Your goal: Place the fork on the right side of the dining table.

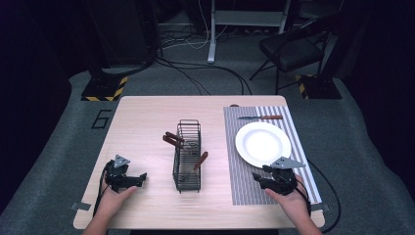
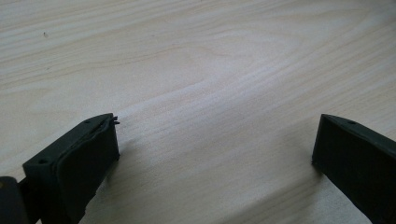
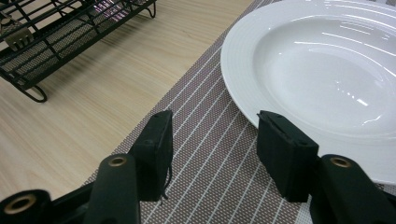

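A white plate [image 1: 263, 143] lies on a striped placemat [image 1: 244, 166] at the table's right side. My right gripper [image 1: 258, 179] hovers over the mat's near part, just in front of the plate rim. In the right gripper view this gripper [image 3: 212, 128] stands open above the placemat [image 3: 210, 158], nothing between its jaws, and the plate [image 3: 327, 70] lies just beyond its right pad. My left gripper [image 1: 141, 177] rests near the table's front left. Its jaws [image 2: 217, 135] stand wide open over bare wood.
A black wire basket [image 1: 187, 156] stands mid-table and holds brown-handled cutlery [image 1: 172, 139]; the basket [image 3: 60, 32] also lies to the upper left in the right gripper view. A brown-handled knife [image 1: 262, 117] lies on the mat beyond the plate. A chair [image 1: 293, 49] stands behind the table.
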`<action>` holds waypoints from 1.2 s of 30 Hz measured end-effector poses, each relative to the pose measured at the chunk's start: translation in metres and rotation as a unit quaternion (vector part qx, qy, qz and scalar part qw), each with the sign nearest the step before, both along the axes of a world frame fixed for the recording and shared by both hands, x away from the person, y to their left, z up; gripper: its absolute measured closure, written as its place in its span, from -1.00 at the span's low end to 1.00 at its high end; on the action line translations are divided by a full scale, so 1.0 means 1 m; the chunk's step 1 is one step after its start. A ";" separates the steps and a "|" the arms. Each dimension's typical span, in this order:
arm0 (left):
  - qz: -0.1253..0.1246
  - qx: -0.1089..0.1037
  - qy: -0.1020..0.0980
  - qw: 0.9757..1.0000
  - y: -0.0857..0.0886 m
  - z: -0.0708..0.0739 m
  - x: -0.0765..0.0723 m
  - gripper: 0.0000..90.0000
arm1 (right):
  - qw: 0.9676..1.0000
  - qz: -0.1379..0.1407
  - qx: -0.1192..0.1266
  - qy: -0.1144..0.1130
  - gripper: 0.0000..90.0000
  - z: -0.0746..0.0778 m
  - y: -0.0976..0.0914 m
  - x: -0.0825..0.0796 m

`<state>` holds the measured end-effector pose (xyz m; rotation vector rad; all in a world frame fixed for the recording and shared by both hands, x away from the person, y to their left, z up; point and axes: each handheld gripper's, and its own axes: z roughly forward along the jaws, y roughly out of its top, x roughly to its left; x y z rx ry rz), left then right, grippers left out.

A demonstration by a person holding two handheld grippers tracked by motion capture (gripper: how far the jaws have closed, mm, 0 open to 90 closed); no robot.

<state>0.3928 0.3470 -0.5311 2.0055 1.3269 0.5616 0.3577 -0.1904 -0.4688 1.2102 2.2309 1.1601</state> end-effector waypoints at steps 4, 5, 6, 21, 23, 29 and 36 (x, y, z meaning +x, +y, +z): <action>0.000 0.000 0.002 1.000 0.000 0.000 0.000 -0.99 | 1.000 0.002 0.003 0.002 0.05 0.004 0.004 0.000; 0.000 0.000 0.001 1.000 0.000 0.000 0.000 -0.99 | 1.000 0.004 0.006 0.009 0.06 0.006 0.005 0.000; 0.000 0.000 0.001 1.000 0.000 0.000 0.000 -0.99 | 1.000 0.004 0.006 0.009 0.06 0.006 0.005 0.000; 0.000 0.000 0.001 1.000 0.000 0.000 0.000 -0.99 | 0.999 0.018 0.030 0.011 0.15 0.018 0.025 0.003; 0.000 0.000 0.001 1.000 0.000 0.000 0.000 -0.99 | 0.999 0.021 0.035 0.010 0.15 0.019 0.027 0.004; 0.000 0.000 0.001 1.000 0.000 0.000 0.000 -0.99 | 0.999 0.023 0.044 0.011 0.18 0.024 0.034 0.004; 0.000 0.000 0.000 1.000 0.000 0.000 0.000 -0.99 | 0.998 0.028 0.053 0.013 0.19 0.026 0.039 0.006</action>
